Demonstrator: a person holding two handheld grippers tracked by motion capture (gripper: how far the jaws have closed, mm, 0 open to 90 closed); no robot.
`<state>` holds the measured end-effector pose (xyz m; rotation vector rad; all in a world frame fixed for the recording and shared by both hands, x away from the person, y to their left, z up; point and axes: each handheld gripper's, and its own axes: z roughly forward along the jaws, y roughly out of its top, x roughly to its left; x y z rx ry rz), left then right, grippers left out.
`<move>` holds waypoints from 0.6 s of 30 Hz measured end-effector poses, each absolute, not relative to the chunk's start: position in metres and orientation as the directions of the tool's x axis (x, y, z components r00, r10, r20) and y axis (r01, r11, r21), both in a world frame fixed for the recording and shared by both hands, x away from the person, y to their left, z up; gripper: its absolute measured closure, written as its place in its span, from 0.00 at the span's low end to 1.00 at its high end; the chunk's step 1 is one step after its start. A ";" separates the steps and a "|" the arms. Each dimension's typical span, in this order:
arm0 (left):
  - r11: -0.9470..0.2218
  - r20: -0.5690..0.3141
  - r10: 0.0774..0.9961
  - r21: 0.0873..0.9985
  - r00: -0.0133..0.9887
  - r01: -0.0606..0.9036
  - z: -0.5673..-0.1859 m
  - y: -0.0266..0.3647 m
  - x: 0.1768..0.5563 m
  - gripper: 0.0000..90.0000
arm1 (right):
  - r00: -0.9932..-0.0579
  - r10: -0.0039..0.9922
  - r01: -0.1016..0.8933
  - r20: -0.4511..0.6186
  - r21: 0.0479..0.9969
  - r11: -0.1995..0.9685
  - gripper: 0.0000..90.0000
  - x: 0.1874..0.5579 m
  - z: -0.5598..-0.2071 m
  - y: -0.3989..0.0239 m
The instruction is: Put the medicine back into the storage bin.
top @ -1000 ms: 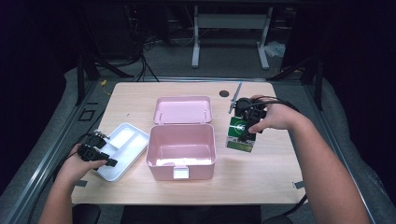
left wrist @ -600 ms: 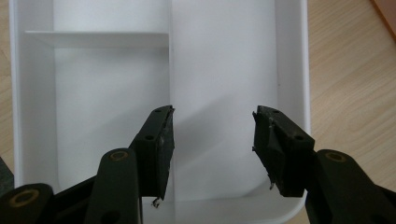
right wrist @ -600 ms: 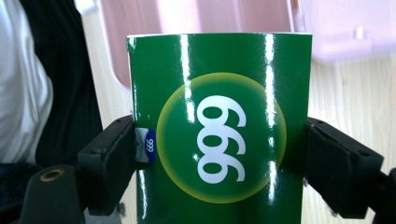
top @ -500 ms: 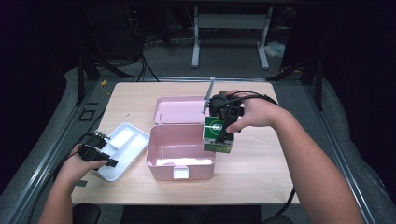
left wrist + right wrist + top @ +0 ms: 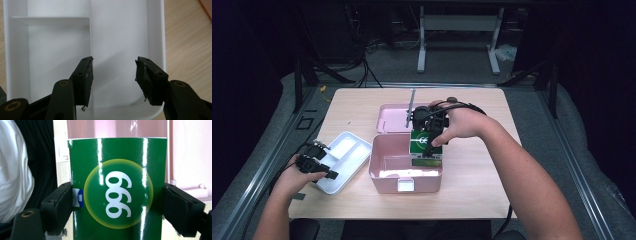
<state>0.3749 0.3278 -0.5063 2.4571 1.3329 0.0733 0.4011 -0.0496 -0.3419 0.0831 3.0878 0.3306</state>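
While the green box [image 5: 426,143] stood out on the bare tabletop right of the pink case [image 5: 406,167] a second ago, it now hangs over the case's right rim, pinched by its 2 side faces in the right gripper [image 5: 428,131] — the carry is nearly over and only the lowering seems left. In the right gripper view the box [image 5: 117,192] has its printed face toward the camera, its long axis running away from the jaws, tilted down toward the case's hollow. The left gripper [image 5: 113,75] waits with jaws wide apart over the white tray [image 5: 120,30], holding nothing.
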 end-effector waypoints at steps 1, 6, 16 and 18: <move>-0.500 -0.117 0.822 0.322 0.558 0.804 -0.506 0.328 0.375 0.53 | -0.998 0.052 0.046 -0.025 0.210 0.977 0.18 0.401 -0.343 -0.049; -0.496 -0.122 0.823 0.321 0.555 0.807 -0.507 0.328 0.375 0.53 | -0.999 0.043 0.037 -0.024 0.211 0.977 0.18 0.403 -0.356 -0.047; -0.500 -0.122 0.821 0.319 0.558 0.805 -0.507 0.326 0.375 0.53 | -0.999 0.027 0.021 -0.028 0.186 0.982 0.18 0.409 -0.398 -0.047; -0.502 -0.120 0.820 0.318 0.559 0.804 -0.507 0.326 0.375 0.53 | -0.999 0.019 0.012 -0.036 0.176 0.984 0.18 0.409 -0.406 -0.045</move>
